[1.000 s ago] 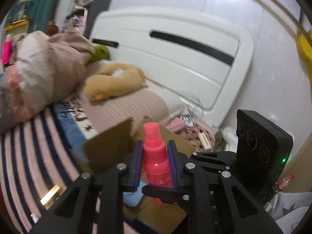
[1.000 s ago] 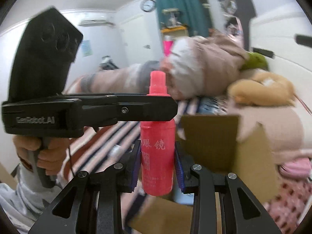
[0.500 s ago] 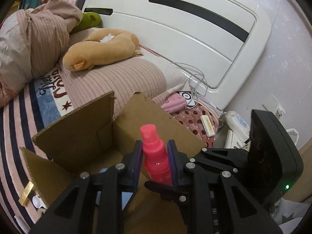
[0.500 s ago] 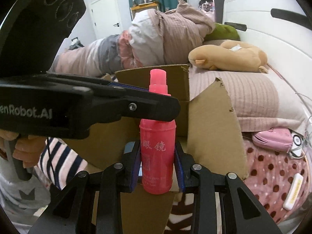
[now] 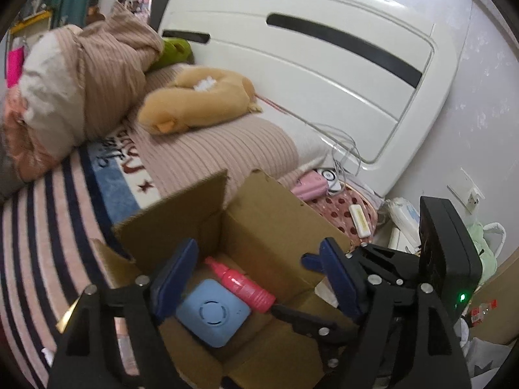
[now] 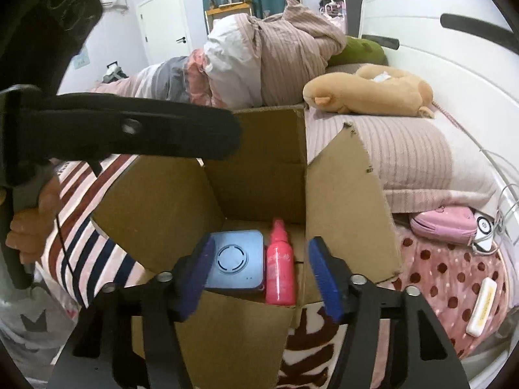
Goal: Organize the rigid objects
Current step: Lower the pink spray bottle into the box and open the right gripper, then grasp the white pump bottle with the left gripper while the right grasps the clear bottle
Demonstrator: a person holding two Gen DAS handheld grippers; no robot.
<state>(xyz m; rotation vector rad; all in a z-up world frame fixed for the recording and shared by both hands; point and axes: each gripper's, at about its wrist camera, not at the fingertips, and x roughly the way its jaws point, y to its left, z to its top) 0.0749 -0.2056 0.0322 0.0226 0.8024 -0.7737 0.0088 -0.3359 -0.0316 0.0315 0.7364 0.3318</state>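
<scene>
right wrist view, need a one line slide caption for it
Open right gripper above a cardboard box holding a pink spray bottle beside a blue square device.

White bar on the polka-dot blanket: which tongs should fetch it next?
Right, probably. Both tongs are open and empty over the cardboard box, but the white bar lies just beside the right tongs; from the left tongs it sits beyond the box.

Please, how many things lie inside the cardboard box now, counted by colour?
Pink: 1, the spray bottle
Blue: 1, the square device
Total: 2 visible in the cardboard box
</scene>
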